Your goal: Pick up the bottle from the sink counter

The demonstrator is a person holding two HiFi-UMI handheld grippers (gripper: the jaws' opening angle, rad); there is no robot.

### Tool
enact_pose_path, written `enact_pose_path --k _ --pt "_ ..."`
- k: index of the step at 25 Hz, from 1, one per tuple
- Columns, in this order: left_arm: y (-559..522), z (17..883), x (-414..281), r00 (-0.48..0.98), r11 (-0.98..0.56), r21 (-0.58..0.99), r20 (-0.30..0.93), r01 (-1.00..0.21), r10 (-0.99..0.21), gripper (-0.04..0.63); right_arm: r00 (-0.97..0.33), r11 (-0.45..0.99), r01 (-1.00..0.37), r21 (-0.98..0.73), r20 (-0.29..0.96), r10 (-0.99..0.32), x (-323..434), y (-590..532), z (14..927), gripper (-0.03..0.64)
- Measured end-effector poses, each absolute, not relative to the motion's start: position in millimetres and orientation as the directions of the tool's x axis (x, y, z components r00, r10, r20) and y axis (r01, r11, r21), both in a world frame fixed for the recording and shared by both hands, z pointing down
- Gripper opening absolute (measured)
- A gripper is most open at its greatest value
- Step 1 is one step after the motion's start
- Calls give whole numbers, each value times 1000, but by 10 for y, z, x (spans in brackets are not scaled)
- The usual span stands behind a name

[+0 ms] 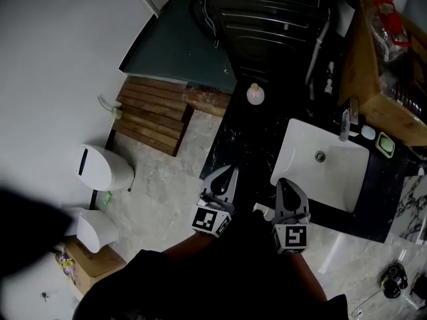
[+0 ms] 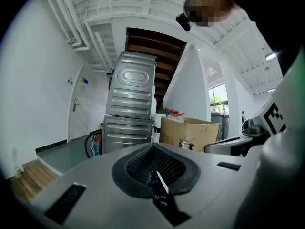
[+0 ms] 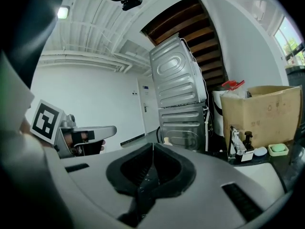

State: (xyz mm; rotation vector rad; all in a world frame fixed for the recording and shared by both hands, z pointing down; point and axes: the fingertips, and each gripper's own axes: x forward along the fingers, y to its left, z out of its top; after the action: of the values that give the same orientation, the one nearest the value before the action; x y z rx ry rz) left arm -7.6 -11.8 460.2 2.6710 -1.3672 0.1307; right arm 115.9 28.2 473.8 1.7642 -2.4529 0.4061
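The bottle (image 1: 255,94), small, pale pink and round with a narrow cap, stands upright on the far end of the black sink counter (image 1: 250,145). In the right gripper view the bottle (image 3: 166,140) shows small, just past the jaw tips. My left gripper (image 1: 229,172) hovers over the counter's near left edge, jaws shut and empty. My right gripper (image 1: 281,182) is beside it at the near rim of the white sink (image 1: 300,172), also shut on nothing. Both point toward the bottle, well short of it. The left gripper (image 2: 152,148) and the right gripper (image 3: 152,147) each show pads pressed together.
A faucet (image 1: 345,122) and a green soap dish (image 1: 385,143) sit behind the sink. A cardboard box (image 1: 380,65) stands at the right, stacked steel machines (image 1: 267,12) beyond the counter. Left of the counter lie a wooden slat mat (image 1: 153,115) and a white bin (image 1: 103,167) on the floor.
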Motion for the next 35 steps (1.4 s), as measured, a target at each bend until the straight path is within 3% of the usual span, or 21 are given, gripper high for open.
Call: enact_pose_path --k 22,28,35 --pt "-1680 5020 189 596 -594 61 141 -802 -791 15 -279 254 -959 -122 288 -916 1216 -997 4888 38" --pt "-2026 5201 238 612 -622 16 199 -783 -766 15 -255 231 -966 -114 296 -921 1276 -1351 4899 38" --pt "-2390 5472 385 624 -624 83 229 -777 -747 17 -231 212 -973 -91 329 -916 1420 -1648 5010 40"
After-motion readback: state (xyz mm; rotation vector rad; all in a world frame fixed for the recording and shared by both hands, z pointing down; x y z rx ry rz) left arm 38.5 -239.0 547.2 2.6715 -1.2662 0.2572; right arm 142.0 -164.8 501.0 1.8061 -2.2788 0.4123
